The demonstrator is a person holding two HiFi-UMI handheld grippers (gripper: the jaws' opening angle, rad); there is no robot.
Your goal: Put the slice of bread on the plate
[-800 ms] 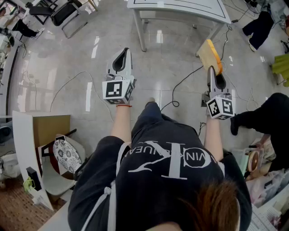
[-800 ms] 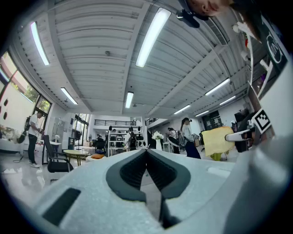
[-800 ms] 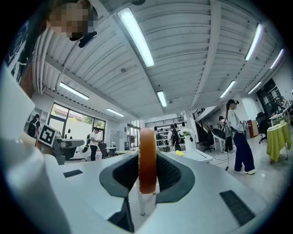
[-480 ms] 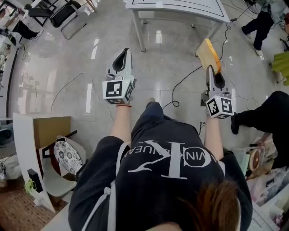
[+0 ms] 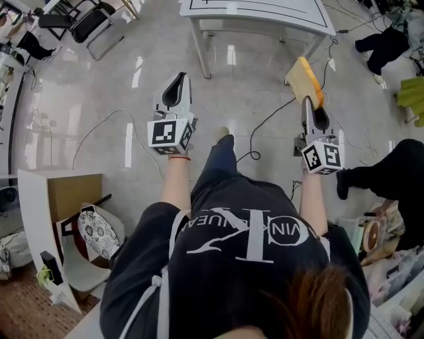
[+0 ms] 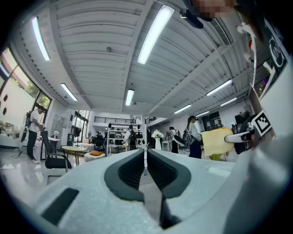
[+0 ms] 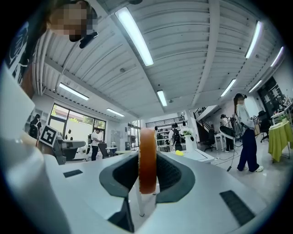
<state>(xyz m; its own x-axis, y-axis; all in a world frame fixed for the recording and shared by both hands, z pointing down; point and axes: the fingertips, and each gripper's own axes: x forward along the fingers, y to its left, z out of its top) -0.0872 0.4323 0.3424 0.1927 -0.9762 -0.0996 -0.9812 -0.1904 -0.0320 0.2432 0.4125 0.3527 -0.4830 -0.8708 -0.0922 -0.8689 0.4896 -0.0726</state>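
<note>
While the person in the black T-shirt with white lettering (image 5: 232,265) stands with both forearms held forward, the task reads as partly done: the bread is picked up but not yet delivered. On the person's left, the grey two-jaw left gripper with its black-and-white marker cube (image 5: 181,77) has its dark pads drawn together with nothing between them, so it plays no part in the carry. On the right, the matching right gripper (image 5: 309,104) is clamped on the pale tan slice of bread with an orange-brown crust (image 5: 303,78). The slice stands upright and edge-on between the pads in the right gripper view and juts out past the jaw tips, in the air above the floor. Beyond both tools lies the glossy grey tiled floor (image 5: 106,86), with a thin black cable (image 5: 265,126) trailing across it under the right gripper. Low at the left, a round floral-patterned object (image 5: 98,230) rests on a white frame; whether it is a plate or a cushion cannot be told. Farthest off stands a white table with black lines on its top (image 5: 265,16). Only a strip of that top is in view and no plate shows on it. What is left, as I judge it, is to find the plate, carry the slice there, lower it flat and let go.
</note>
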